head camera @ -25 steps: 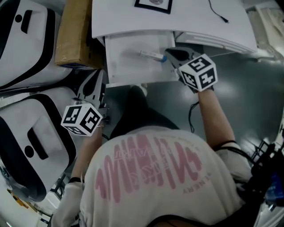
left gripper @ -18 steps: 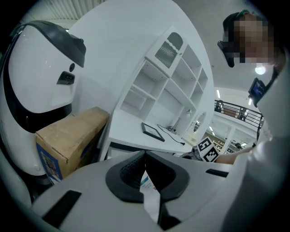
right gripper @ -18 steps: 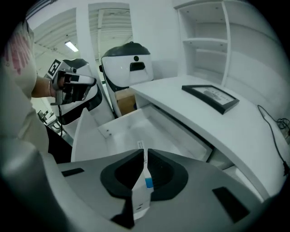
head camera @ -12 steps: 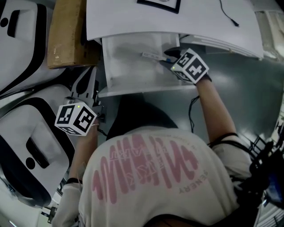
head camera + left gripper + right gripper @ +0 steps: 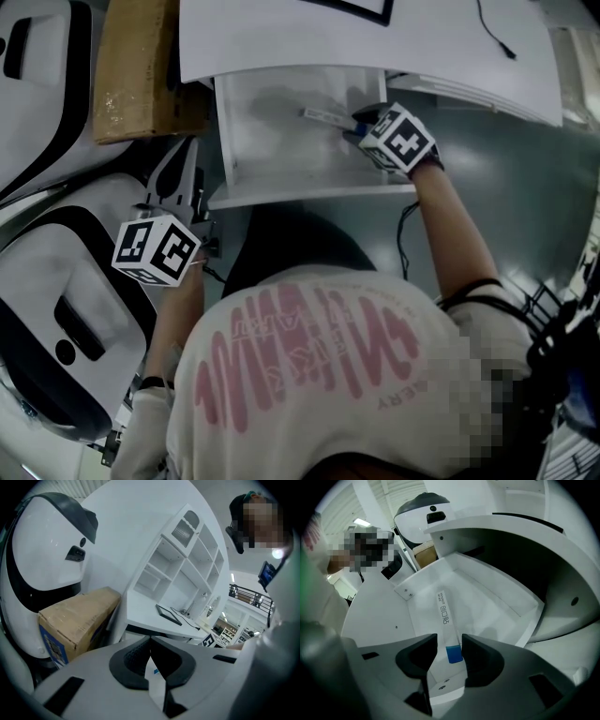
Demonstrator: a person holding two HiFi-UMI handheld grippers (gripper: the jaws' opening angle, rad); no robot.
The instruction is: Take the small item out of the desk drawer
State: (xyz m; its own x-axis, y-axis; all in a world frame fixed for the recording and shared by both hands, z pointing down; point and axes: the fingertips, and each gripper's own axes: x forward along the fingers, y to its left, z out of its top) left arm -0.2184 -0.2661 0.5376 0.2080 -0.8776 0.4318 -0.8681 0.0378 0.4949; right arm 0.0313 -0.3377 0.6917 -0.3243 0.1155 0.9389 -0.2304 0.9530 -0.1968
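Note:
The desk drawer (image 5: pixel 309 194) is pulled out. In it lies the small item (image 5: pixel 323 116), a slim white tube with a blue end. My right gripper (image 5: pixel 352 127) reaches into the drawer from the right. In the right gripper view the tube (image 5: pixel 445 616) lies on the drawer floor (image 5: pixel 492 599), its blue end (image 5: pixel 453 654) between the open jaws of my right gripper (image 5: pixel 450 644), and the pads do not touch it. My left gripper (image 5: pixel 181 178) hangs left of the drawer, near the floor. In the left gripper view my left gripper (image 5: pixel 150 641) has its tips together, holding nothing.
The white desk top (image 5: pixel 394 47) overhangs the drawer's back and carries a black frame (image 5: pixel 168 615) and a cable. A cardboard box (image 5: pixel 136 70) stands left of the drawer. White rounded shells with black trim (image 5: pixel 56 309) crowd the left side. Grey floor (image 5: pixel 525 187) lies to the right.
My right gripper has moved further into the drawer, onto the tube's blue end. The left gripper has drifted slightly left.

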